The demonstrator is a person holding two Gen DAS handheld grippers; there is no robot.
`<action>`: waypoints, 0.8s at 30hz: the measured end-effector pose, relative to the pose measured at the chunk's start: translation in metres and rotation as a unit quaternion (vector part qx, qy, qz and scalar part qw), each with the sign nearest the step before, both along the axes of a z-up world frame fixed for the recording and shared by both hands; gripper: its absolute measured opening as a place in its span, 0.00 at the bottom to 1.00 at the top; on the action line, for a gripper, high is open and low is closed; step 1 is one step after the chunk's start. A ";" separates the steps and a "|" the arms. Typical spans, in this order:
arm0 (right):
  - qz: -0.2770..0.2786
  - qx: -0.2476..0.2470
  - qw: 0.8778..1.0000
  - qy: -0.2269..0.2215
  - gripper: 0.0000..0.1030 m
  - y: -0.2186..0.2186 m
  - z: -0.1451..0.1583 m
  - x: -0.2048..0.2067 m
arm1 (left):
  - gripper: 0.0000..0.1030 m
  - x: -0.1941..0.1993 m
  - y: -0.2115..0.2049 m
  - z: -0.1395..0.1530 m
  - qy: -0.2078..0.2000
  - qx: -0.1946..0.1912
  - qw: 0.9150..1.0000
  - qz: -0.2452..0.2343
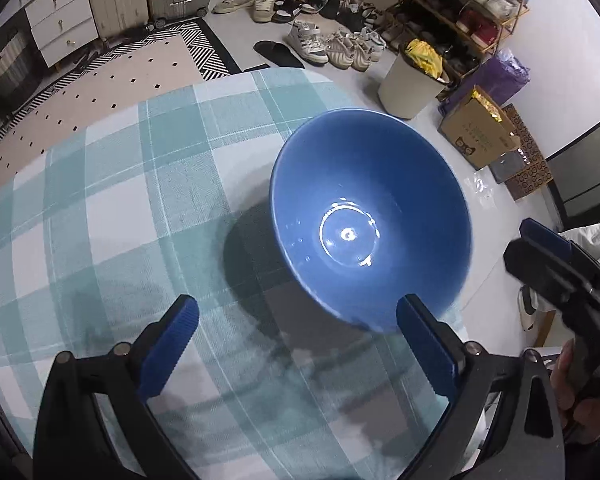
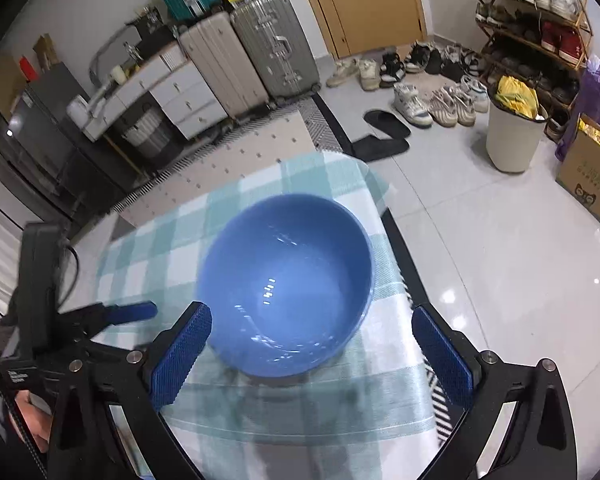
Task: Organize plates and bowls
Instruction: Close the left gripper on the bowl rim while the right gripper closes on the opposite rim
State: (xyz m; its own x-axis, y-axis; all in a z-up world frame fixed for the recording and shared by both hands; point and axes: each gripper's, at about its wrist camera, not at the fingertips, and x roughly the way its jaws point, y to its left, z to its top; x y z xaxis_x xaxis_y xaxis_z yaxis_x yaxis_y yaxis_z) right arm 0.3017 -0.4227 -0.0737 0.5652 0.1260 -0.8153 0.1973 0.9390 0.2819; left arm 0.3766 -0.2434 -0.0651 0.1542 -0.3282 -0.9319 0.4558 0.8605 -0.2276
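Although both grippers hang empty, the left gripper [image 1: 298, 344] has its fingers spread wide, and the blue bowl [image 1: 370, 216] sits on the checked desk [image 1: 120, 200] just ahead of its right finger [image 1: 426, 346], nearly touching. Glazed and stiff, it looks slippery and breakable; the rim seems the best hold. Beyond that finger, the right gripper [image 1: 548, 256] waits near.

From the right wrist, the right gripper [image 2: 312, 354] also gapes wide, the bowl lying between and just ahead of its fingers. Nothing blocks it; the left gripper [image 2: 112, 314] hovers beside the left finger [image 2: 182, 354].

Blue bowl [image 2: 286, 284] blurred in right view; its foot hidden; table [image 1: 100, 200] edges cut off
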 end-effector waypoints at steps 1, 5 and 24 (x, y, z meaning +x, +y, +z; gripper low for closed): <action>0.004 -0.003 1.000 0.008 0.99 0.000 -0.005 0.003 | 0.95 0.002 -0.001 -0.001 0.001 -0.001 1.000 0.001; 0.006 -0.023 1.000 0.021 0.99 0.002 -0.020 0.011 | 0.86 0.013 -0.006 -0.011 0.028 -0.020 0.999 0.010; 0.013 0.003 0.999 0.039 0.99 0.002 -0.047 0.028 | 0.10 0.023 -0.009 -0.026 0.030 -0.015 0.999 -0.009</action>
State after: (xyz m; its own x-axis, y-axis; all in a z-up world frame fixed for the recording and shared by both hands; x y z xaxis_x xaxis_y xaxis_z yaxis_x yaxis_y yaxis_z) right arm 0.3293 -0.4203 -0.1209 0.4969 0.1450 -0.8556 0.1942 0.9424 0.2724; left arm 0.3993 -0.2520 -0.0914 0.0925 -0.3590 -0.9288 0.4551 0.8449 -0.2812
